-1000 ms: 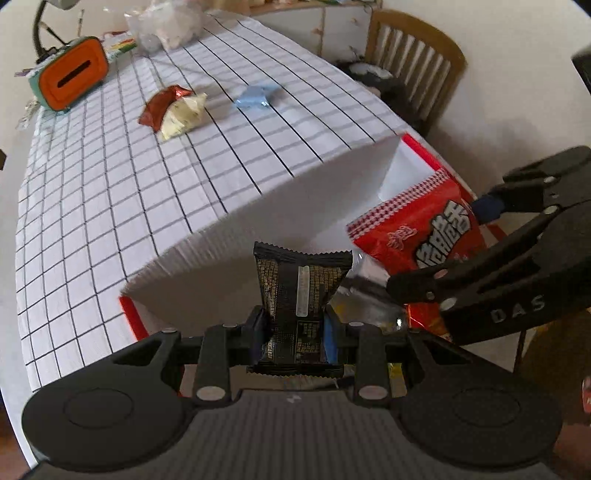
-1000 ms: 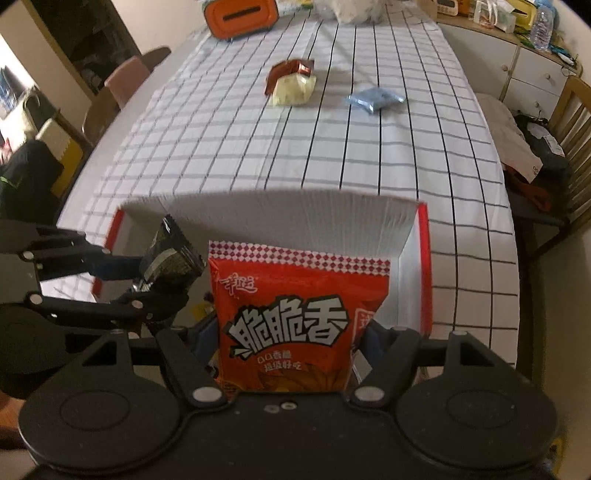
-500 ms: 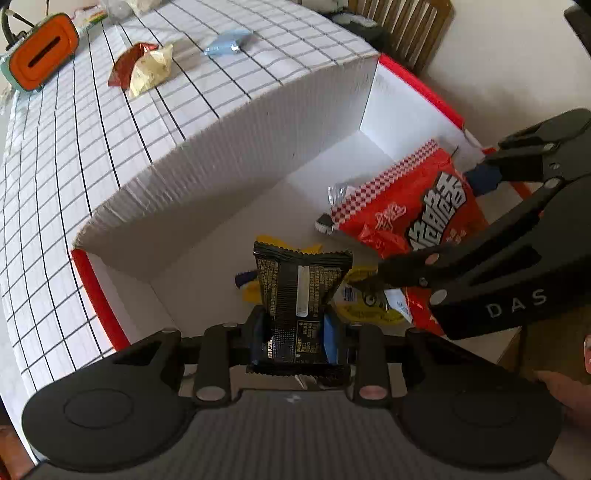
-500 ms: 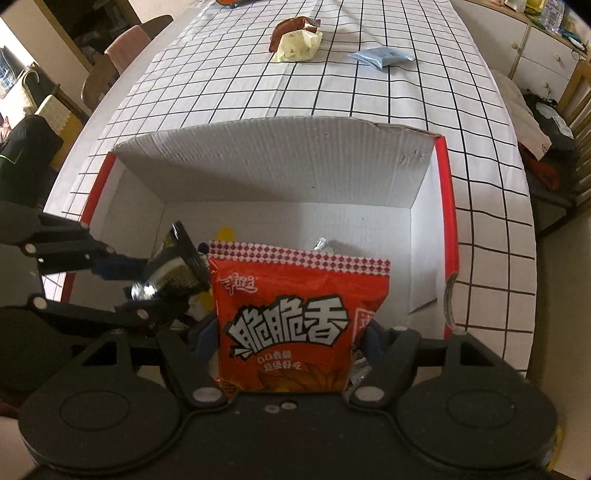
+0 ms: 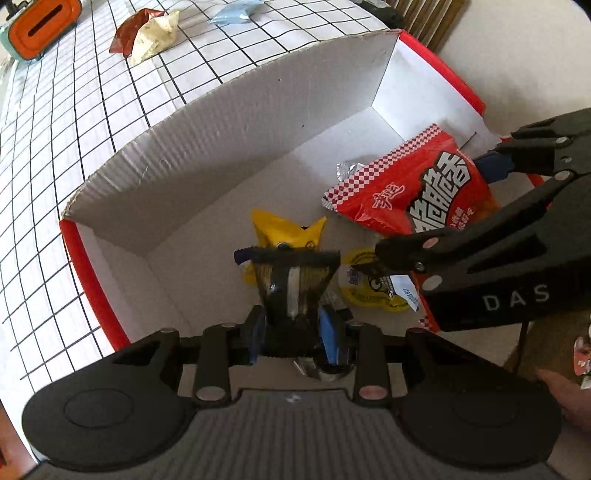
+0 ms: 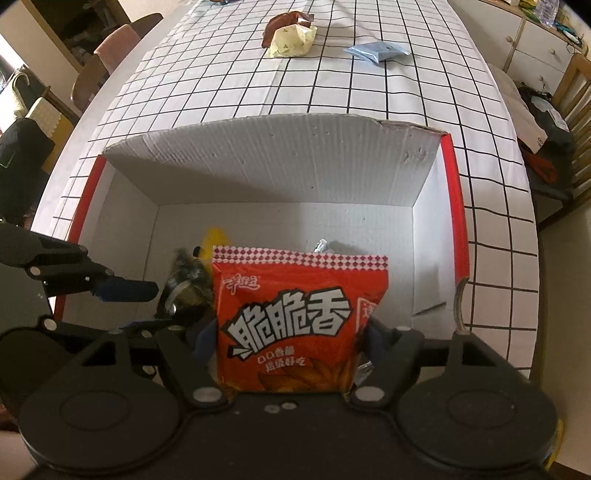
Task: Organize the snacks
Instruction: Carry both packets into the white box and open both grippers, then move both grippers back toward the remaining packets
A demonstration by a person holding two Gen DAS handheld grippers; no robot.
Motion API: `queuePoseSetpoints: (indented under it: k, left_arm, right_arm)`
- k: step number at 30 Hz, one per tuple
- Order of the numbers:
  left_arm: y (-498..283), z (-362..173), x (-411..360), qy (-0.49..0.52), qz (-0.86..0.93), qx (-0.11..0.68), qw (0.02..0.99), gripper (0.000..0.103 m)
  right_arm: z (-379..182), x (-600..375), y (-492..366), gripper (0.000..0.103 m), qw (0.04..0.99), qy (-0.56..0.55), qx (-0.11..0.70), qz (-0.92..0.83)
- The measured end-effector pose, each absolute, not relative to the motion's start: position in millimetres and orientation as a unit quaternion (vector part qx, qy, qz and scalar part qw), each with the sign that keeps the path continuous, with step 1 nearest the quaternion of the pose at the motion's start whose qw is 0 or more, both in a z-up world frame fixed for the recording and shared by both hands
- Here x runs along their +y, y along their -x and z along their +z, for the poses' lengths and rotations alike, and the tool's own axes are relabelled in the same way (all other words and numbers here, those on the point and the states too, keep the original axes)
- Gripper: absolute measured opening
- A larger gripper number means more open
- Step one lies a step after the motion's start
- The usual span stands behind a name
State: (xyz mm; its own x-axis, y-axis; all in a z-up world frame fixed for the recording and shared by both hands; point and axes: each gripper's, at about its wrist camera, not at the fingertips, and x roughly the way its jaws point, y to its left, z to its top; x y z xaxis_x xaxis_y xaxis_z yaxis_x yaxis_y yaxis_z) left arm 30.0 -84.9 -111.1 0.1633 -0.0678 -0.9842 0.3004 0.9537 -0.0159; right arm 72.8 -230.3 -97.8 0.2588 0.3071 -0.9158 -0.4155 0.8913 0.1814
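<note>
Lowered into the box (image 6: 273, 170), both opening tongs bracket packets; "DAS" marks the right tongs (image 5: 476, 206).

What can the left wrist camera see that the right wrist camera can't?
Only the left wrist view shows the orange holder at the far end of the table, and the round yellow snack in the box.

Only the right wrist view shows the cabinet and the pink chair.

Both show the box, the red bag between the right gripper's opening jaws, and the dark packet between the left gripper's opening jaws.
</note>
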Motion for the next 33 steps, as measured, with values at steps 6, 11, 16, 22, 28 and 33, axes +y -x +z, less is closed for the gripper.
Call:
queuePoseSetpoints:
  k: [6, 11, 16, 22, 28, 33]
  left_arm:
    - [-26, -104, -81, -0.074, -0.133, 0.626, 0.765, 0.048]
    - [-24, -94, -77, -0.066, -0.138, 0.610, 0.777, 0.064]
    - [-19, -82, -72, -0.061, -0.139, 0.596, 0.788, 0.069]
    - [-15, -64, -65, -0.052, -0.136, 0.568, 0.810, 0.071]
    - [-10, -42, -59, -0.042, -0.130, 0.527, 0.839, 0.077]
    - [-13, -23, -50, -0.025, -0.115, 0.494, 0.861, 0.081]
  right_arm:
    - [-95, -228, -74, 0.077, 0.792, 0.046, 0.566, 0.225]
    - [-89, -231, -73, 0.083, 0.796, 0.037, 0.560, 0.227]
    - [-80, -234, -69, 0.085, 0.802, 0.030, 0.552, 0.227]
    - [-63, -237, -65, 0.087, 0.810, 0.013, 0.539, 0.232]
    - [-43, -242, -62, 0.094, 0.822, -0.008, 0.519, 0.233]
    - [-24, -244, -64, 0.096, 0.835, -0.014, 0.498, 0.233]
